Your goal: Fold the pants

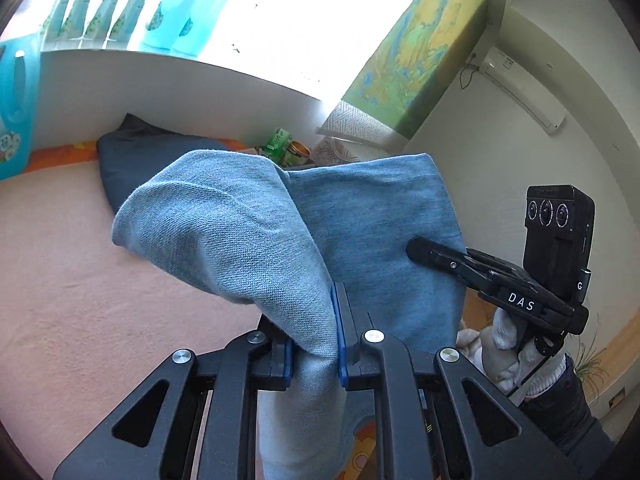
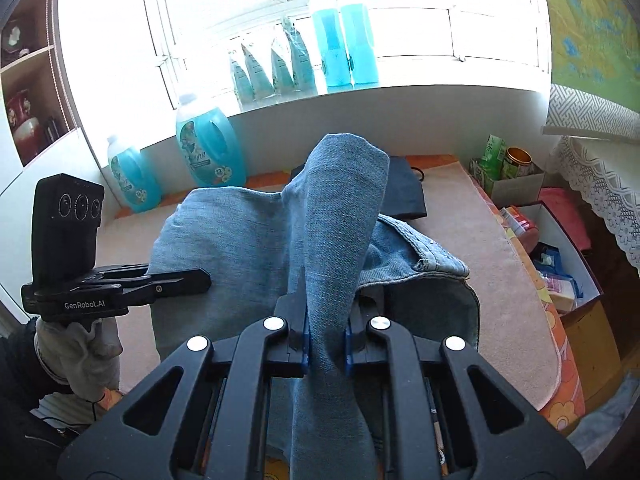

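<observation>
We hold the light blue denim pants (image 1: pixel 240 216) up off the pinkish bed cover (image 1: pixel 60 280), 1 gripper at each side. Our left gripper (image 1: pixel 316 344) is clamped tight on a fold of the fabric, the blue pads pinching the cloth, which bulges out ahead of the jaws and hangs below them. Our right gripper (image 2: pixel 326 340) is likewise closed on a bunched ridge of denim that rises between its fingers, while the waistband part (image 2: pixel 436 268) droops toward the cover just to the right. A gloved hand (image 2: pixel 80 356) carries the left tool. Behind the pants lies a dark folded garment (image 2: pixel 404 188), and 2 blue detergent bottles (image 2: pixel 208 152) stand against the windowsill wall.
</observation>
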`<state>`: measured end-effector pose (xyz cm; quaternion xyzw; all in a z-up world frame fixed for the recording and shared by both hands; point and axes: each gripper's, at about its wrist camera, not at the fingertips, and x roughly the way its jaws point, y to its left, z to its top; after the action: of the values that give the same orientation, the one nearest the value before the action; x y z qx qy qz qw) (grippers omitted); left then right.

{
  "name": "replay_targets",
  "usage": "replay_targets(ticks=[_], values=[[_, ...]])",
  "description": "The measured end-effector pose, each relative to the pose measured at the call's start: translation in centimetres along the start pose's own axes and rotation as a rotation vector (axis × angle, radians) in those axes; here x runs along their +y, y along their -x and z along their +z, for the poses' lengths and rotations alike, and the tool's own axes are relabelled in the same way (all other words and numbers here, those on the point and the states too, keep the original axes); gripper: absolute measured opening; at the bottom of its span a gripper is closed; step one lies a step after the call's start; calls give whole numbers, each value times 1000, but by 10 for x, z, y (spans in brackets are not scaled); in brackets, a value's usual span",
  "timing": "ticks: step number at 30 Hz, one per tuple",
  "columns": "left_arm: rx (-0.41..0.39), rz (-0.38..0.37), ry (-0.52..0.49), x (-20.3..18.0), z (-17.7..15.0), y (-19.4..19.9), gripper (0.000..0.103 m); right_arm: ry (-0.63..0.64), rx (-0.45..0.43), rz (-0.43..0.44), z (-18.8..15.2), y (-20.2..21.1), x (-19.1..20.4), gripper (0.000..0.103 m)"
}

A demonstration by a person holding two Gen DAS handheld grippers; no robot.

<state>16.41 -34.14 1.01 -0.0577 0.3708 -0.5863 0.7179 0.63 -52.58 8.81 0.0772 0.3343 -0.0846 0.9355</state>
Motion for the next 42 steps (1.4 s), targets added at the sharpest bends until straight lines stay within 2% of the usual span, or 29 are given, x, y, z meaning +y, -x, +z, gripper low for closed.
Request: replay_targets(ticks=[6, 12, 17, 23, 28, 35, 37, 39, 40, 42], values=[[-60, 13, -43, -4, 41, 9, 14, 56, -69, -13, 48, -1, 15, 12], [-122, 51, -75, 8, 96, 17, 14, 98, -120, -7, 108, -24, 18, 12], [-162, 92, -85, 27, 137, 8, 14, 123, -137, 17, 154, -62, 12, 12], [-191, 141, -81, 64, 164, -14, 14, 110, -115, 66, 193, -127, -7, 12], [-161, 168, -33, 106, 171, -43, 14, 132, -28, 86, 202, -190, -22, 12], [-83, 194, 52, 166, 161, -95, 14, 147, 103, 66, 188, -282, -51, 12], [-78, 213, 61, 182, 157, -106, 14, 178, 126, 6, 180, -305, -57, 12], [-65, 270, 67, 199, 155, -115, 14, 153, 147, -51, 176, -323, -69, 15], [-50, 305, 79, 208, 155, -118, 18, 124, 150, -78, 177, -328, -76, 18], [-28, 357, 116, 226, 154, -118, 19, 108, 129, -148, 178, -328, -86, 21]])
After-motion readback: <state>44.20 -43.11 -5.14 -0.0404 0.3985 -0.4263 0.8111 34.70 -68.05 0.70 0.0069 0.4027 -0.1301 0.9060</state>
